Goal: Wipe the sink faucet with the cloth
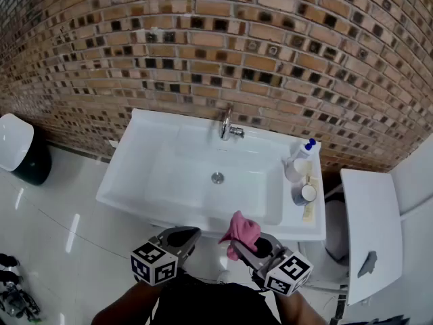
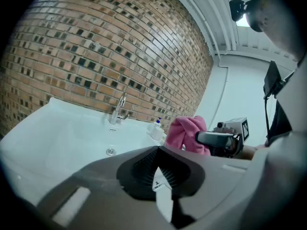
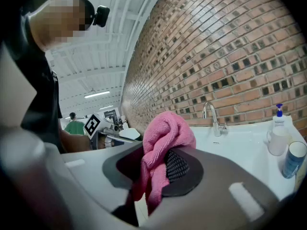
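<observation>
A chrome faucet (image 1: 226, 124) stands at the back rim of the white sink (image 1: 135, 175), below the brick wall. My right gripper (image 1: 242, 244) is shut on a pink cloth (image 1: 241, 228) and hangs just in front of the sink's near edge. The cloth (image 3: 160, 145) bunches up between its jaws in the right gripper view, with the faucet (image 3: 212, 118) well beyond it. My left gripper (image 1: 183, 238) sits to its left, shut with nothing in it, also short of the sink; from it the faucet (image 2: 119, 109) shows far off.
On the sink's right ledge stand a pump soap bottle (image 1: 300, 158) and a small can (image 1: 304, 193). A white toilet (image 1: 369, 229) is at the right. A black-and-white bin (image 1: 20, 151) stands on the tiled floor at the left.
</observation>
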`<state>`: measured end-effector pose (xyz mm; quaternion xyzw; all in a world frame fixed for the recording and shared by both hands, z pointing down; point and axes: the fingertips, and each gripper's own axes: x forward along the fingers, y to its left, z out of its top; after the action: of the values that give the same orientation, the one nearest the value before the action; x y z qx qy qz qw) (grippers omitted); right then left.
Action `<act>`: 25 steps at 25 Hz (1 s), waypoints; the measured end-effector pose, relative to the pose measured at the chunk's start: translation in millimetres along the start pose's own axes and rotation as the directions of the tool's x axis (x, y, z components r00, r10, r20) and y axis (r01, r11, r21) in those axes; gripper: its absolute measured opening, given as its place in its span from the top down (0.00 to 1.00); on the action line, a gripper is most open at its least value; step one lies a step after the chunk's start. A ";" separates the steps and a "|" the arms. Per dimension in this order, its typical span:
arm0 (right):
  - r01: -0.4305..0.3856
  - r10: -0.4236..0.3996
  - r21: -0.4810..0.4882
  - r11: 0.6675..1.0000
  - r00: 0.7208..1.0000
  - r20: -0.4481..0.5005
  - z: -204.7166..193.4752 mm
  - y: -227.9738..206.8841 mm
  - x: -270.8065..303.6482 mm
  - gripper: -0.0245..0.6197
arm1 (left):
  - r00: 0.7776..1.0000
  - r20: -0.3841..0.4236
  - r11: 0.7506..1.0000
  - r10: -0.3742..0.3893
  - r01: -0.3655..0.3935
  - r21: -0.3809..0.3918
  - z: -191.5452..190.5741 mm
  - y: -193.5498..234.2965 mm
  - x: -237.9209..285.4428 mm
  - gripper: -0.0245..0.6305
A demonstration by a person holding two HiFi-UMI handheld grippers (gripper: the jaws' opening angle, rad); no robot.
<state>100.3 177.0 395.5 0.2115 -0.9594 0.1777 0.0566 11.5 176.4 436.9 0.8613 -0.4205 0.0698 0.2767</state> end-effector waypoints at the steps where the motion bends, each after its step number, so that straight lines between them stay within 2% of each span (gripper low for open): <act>1: 0.000 0.000 0.002 1.000 1.000 0.003 -0.5 -6.5 -3.2 0.81 | 1.000 0.008 1.000 0.007 -0.007 -0.007 0.7 -0.7 5.0 0.95; 7: -0.021 0.022 0.017 1.000 1.000 -0.003 -4.5 -39.1 -21.7 0.81 | 0.997 0.055 0.998 0.060 -0.058 -0.036 4.2 -10.9 29.1 0.95; 11: -0.040 0.040 0.029 0.999 0.999 -0.012 -3.9 -55.7 -25.6 0.81 | 0.994 0.059 0.995 0.094 -0.092 -0.033 7.4 -15.2 32.0 0.95; 16: -0.047 0.047 0.054 0.997 0.999 -0.004 3.0 -70.4 -15.6 0.81 | 0.991 0.051 0.990 0.126 -0.123 -0.061 10.9 3.2 27.2 0.95; 19: -0.019 0.020 0.044 0.999 1.000 -0.016 6.6 -81.5 -5.9 0.81 | 0.993 0.052 0.993 0.107 -0.104 -0.059 19.8 12.3 32.1 0.95; 25: 0.082 -0.084 0.065 0.994 0.996 0.019 36.5 -107.3 32.4 0.81 | 0.999 0.034 1.000 0.004 -0.005 0.009 63.8 49.3 51.8 0.95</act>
<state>115.5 60.2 401.5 0.2549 -0.9442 0.2033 0.0467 -0.3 82.4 422.4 0.8626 -0.4267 0.0576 0.2656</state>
